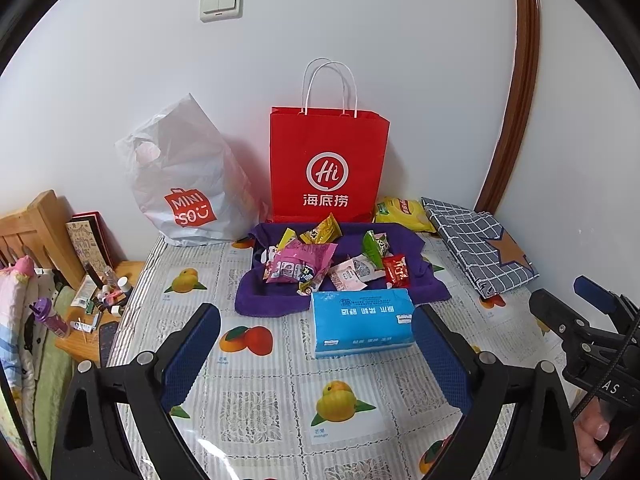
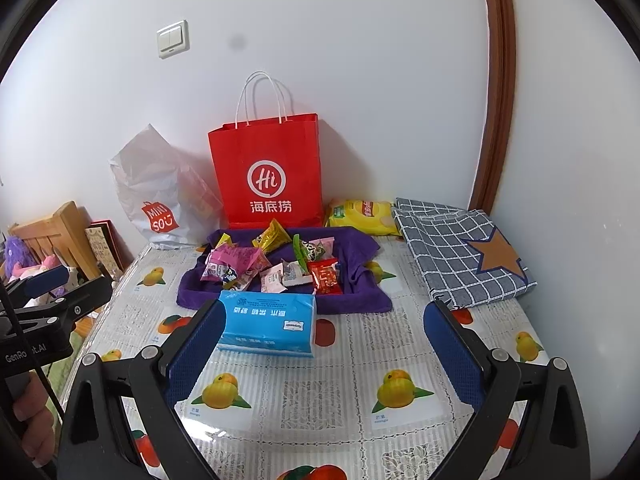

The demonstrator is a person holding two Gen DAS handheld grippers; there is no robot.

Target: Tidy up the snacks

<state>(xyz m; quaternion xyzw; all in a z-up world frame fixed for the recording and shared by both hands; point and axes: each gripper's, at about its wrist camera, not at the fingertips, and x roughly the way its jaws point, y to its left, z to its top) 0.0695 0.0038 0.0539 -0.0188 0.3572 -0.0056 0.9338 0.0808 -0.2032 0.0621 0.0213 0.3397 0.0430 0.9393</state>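
Note:
Several small snack packets (image 1: 320,260) (image 2: 276,260) lie piled on a purple cloth (image 1: 256,300) (image 2: 360,248) in the middle of the table. A yellow chip bag (image 1: 402,214) (image 2: 360,216) lies behind it, next to a red paper bag (image 1: 328,164) (image 2: 268,172). A blue tissue pack (image 1: 362,322) (image 2: 268,324) sits in front of the cloth. My left gripper (image 1: 316,356) is open and empty, just short of the tissue pack. My right gripper (image 2: 324,356) is open too, its left pad beside the pack. Each gripper shows at the edge of the other's view.
A white plastic shopping bag (image 1: 184,184) (image 2: 156,196) leans on the wall at the back left. A folded checked cloth (image 1: 476,244) (image 2: 460,252) lies at the right. A wooden side table (image 1: 92,312) with small bottles stands left of the fruit-print tablecloth (image 1: 280,400).

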